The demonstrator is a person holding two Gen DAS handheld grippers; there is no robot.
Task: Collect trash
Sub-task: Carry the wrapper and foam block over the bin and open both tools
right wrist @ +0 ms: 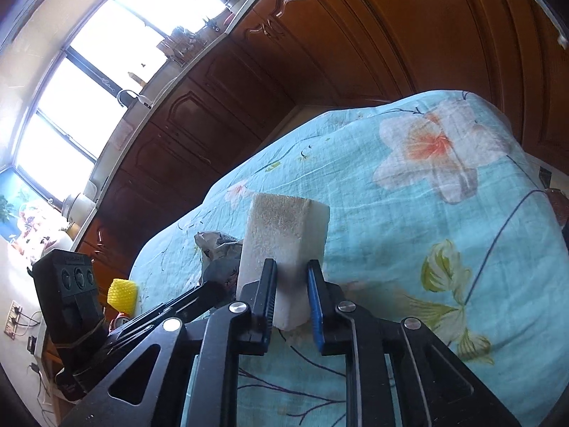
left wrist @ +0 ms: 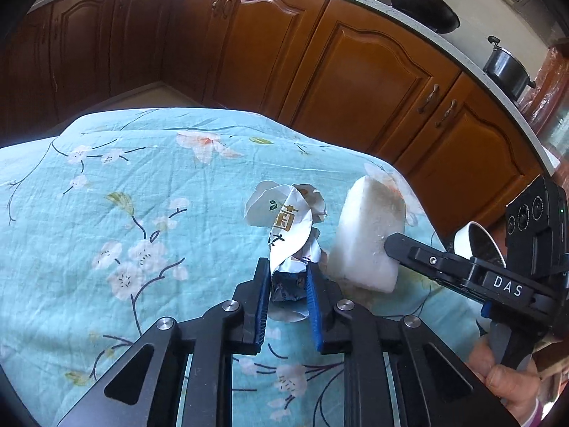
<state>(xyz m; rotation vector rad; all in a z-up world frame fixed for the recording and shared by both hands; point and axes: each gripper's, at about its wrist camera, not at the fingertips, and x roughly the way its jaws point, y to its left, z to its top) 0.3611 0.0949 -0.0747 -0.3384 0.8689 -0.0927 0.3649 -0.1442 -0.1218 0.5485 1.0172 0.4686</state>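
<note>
My left gripper (left wrist: 287,277) is shut on a crumpled white wrapper (left wrist: 290,220) with printed characters, held just above the blue floral tablecloth (left wrist: 124,213). My right gripper (right wrist: 291,284) is shut on a white foam block (right wrist: 284,235), which stands tilted over the cloth. In the left wrist view the foam block (left wrist: 366,235) sits just right of the wrapper, with the right gripper's finger (left wrist: 402,245) pressed on it. In the right wrist view the wrapper (right wrist: 218,249) shows partly behind the block, to its left.
Brown wooden kitchen cabinets (left wrist: 320,60) run behind the table under a grey countertop with a black pan (left wrist: 423,7) and a pot (left wrist: 508,67). A yellow foam net (right wrist: 122,293) lies at the table's left edge. A bright window (right wrist: 89,71) is at far left.
</note>
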